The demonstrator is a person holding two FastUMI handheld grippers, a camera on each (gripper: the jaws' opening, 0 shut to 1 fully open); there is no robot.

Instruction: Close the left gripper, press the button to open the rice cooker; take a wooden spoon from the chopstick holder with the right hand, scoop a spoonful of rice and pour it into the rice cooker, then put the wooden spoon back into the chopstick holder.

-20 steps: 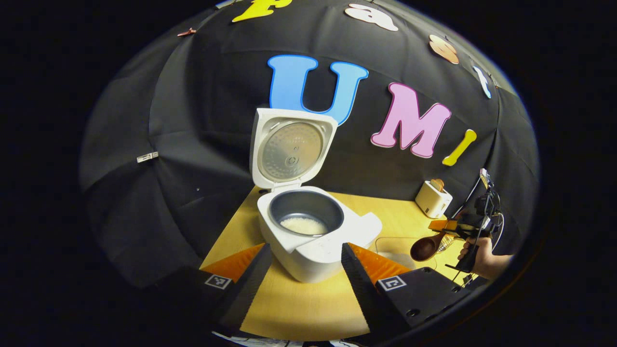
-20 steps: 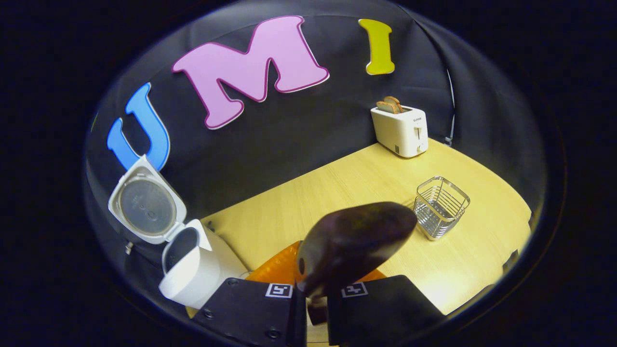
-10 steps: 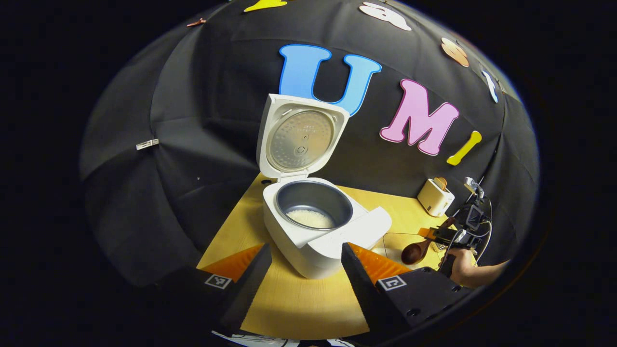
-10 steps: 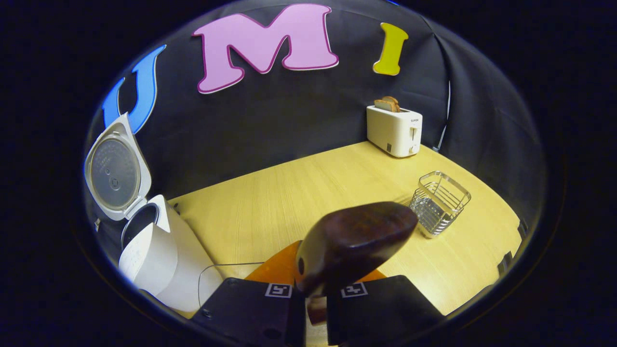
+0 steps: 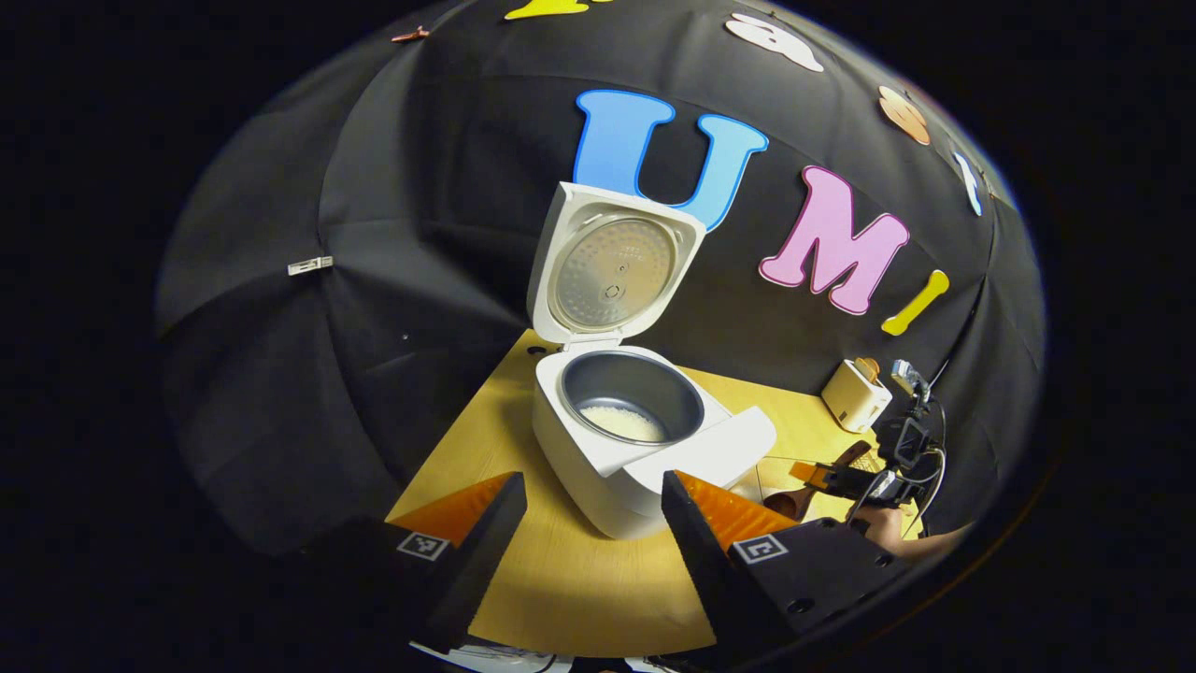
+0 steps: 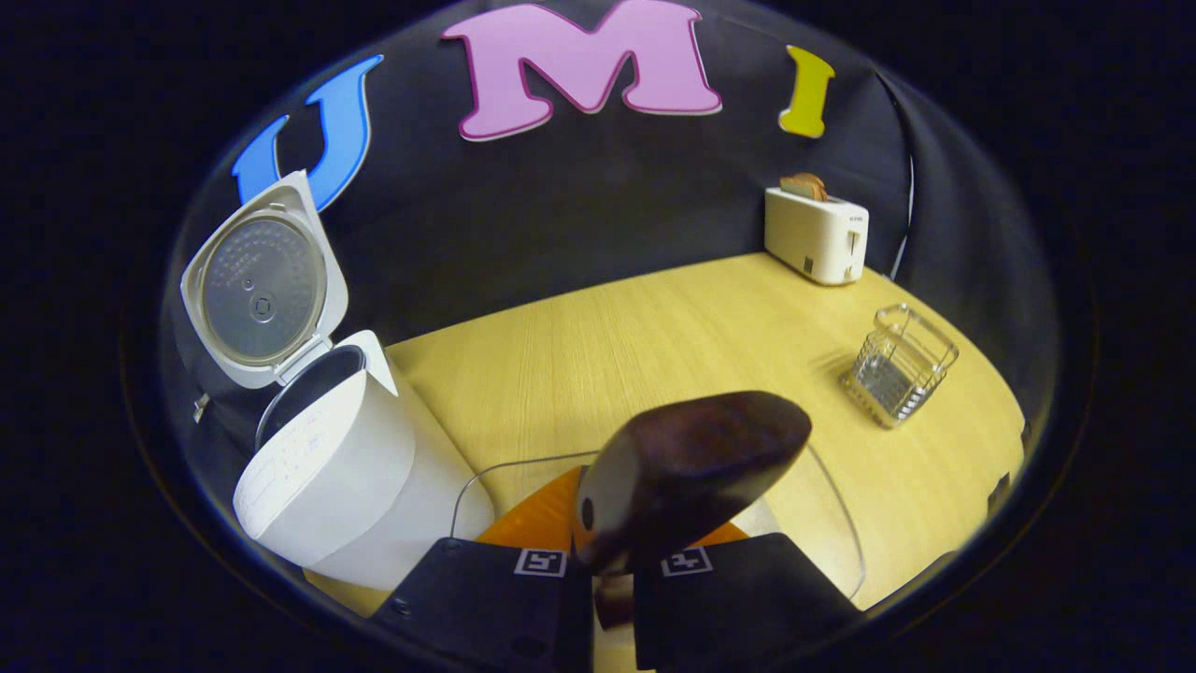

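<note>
— What is the left claw (image 5: pixel 589 523) doing?

— It is hanging over the near edge of the yellow counter (image 5: pixel 570 589). Its two fingers are spread wide apart and are holding nothing. The white rice cooker (image 5: pixel 628 447) is sitting just past them.

— Is the cooker open?

— Yes. Its lid (image 5: pixel 612 266) is standing straight up at the back. The dark pot (image 5: pixel 632 408) inside is showing, and a little white rice (image 5: pixel 624 422) is lying at the bottom.

— And the right claw (image 6: pixel 612 598)?

— It is pinching the handle of the wooden spoon (image 6: pixel 687 486). The fingers are pressed together on it. The dark round bowl of the spoon is sticking up in front of them, with its back turned our way.

— Where is the spoon over?

— It is hanging over a clear glass bowl (image 6: pixel 841 523) near the front of the counter. The cooker is to the left of it. I cannot tell if rice is in the spoon.

— Where is the chopstick holder (image 6: pixel 901 365)?

— It is the little wire basket far off on the right side of the counter. It is standing well apart from the spoon.

— Anything else?

— A white toaster (image 6: pixel 818 234) is sitting at the far right, by the black wall, with bread sticking out on top. In the left gripper view, a hand (image 5: pixel 883 537) is holding the right claw low at the right.
</note>
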